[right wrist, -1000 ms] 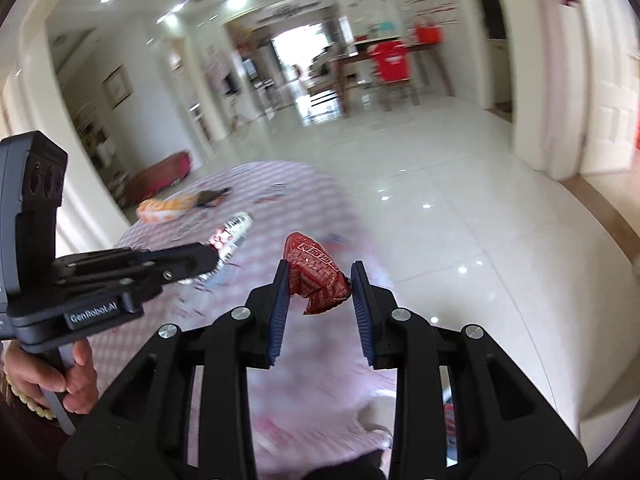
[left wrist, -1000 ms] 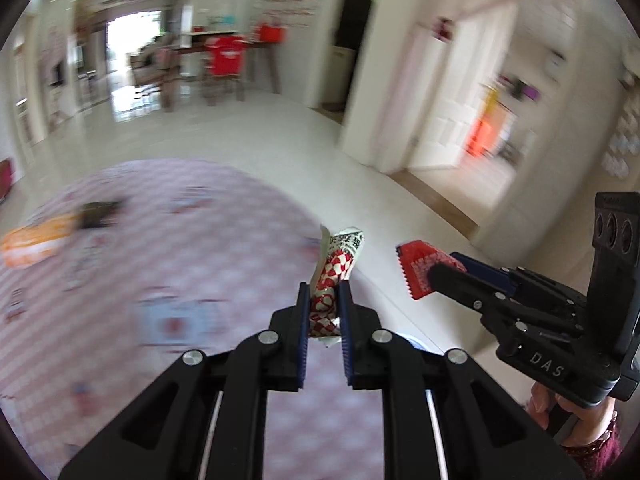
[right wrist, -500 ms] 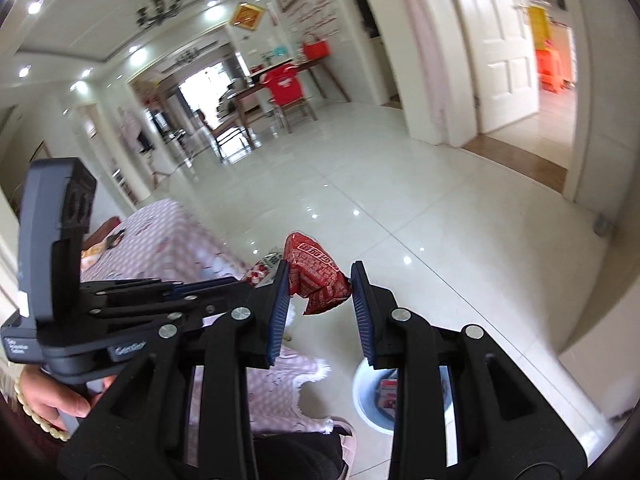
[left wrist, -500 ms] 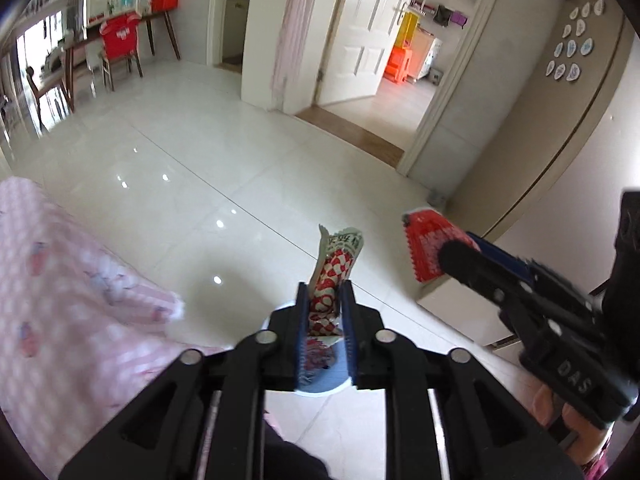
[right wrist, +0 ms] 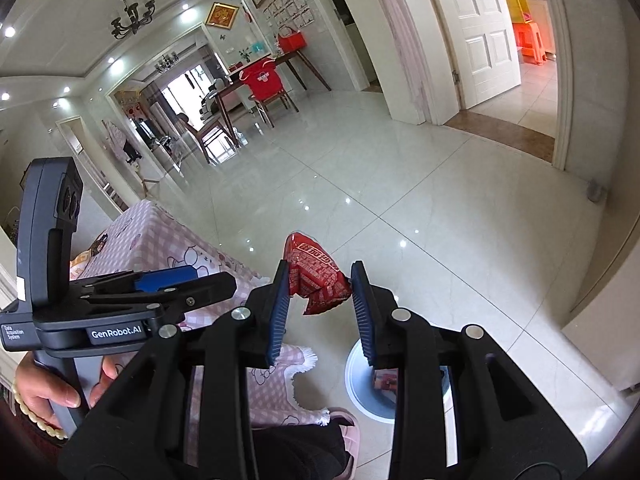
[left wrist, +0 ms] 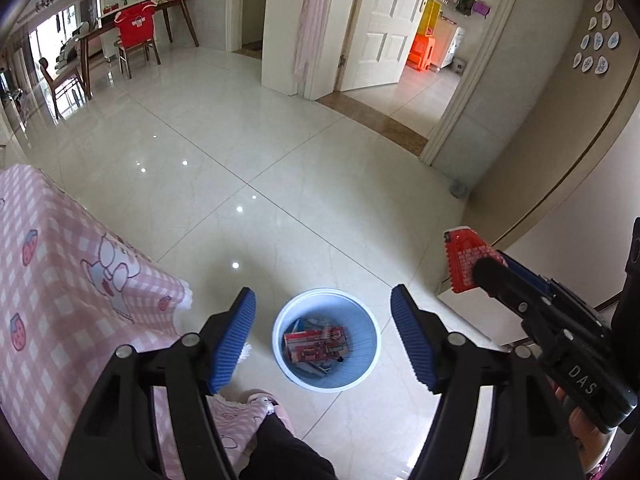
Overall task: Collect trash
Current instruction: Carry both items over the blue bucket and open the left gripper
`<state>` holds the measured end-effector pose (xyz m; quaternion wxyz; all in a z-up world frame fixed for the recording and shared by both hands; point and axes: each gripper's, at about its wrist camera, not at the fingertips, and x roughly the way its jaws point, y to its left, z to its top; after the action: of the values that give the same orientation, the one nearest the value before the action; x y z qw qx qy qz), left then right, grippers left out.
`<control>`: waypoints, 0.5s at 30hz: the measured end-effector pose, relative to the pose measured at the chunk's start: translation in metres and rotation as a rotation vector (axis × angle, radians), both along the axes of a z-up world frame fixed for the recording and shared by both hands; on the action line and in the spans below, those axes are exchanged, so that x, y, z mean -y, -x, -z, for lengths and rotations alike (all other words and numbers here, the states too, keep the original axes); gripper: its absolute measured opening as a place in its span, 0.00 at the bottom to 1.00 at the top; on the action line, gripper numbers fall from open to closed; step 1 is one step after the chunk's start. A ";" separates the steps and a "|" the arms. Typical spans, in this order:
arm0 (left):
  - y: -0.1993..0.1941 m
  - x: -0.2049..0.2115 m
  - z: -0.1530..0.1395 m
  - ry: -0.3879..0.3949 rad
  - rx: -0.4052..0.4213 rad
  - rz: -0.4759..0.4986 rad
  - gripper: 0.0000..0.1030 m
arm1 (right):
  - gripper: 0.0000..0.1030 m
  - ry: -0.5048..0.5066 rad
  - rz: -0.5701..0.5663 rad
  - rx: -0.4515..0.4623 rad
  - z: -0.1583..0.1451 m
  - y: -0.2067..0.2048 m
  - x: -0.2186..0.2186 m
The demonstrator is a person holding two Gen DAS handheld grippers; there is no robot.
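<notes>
Left gripper (left wrist: pixel 323 326): jaws spread wide, nothing between them, poised directly above the blue waste bin (left wrist: pixel 326 338), which already held red wrappers. Right gripper (right wrist: pixel 320 300): jaws clamped on a crumpled red snack wrapper (right wrist: pixel 318 278), its long axis pointing forward and up past the tips. The bin (right wrist: pixel 362 384) lay below and slightly right of those jaws, partly hidden behind them. Judged next: shift right gripper over the bin, then release. Pink checked worktop (left wrist: pixel 60 280) sat left of both.

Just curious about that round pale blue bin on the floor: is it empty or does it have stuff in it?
Not empty. The round pale blue bin holds red printed packets lying at its bottom.
</notes>
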<state>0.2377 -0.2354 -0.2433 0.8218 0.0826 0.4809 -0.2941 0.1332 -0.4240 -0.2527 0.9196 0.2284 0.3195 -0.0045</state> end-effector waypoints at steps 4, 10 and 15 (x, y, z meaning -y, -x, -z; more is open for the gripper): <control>-0.004 -0.007 -0.002 0.005 -0.002 -0.018 0.67 | 0.29 0.000 -0.007 0.000 -0.002 -0.005 0.000; -0.007 -0.016 -0.004 0.006 0.008 -0.034 0.68 | 0.29 0.000 -0.004 0.003 0.000 -0.005 0.002; -0.008 -0.018 -0.005 0.014 0.012 -0.047 0.69 | 0.33 -0.004 0.001 0.009 0.001 -0.010 0.002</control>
<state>0.2461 -0.2175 -0.2387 0.8319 0.0677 0.4757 -0.2776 0.1428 -0.4256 -0.2536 0.9205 0.2304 0.3155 -0.0034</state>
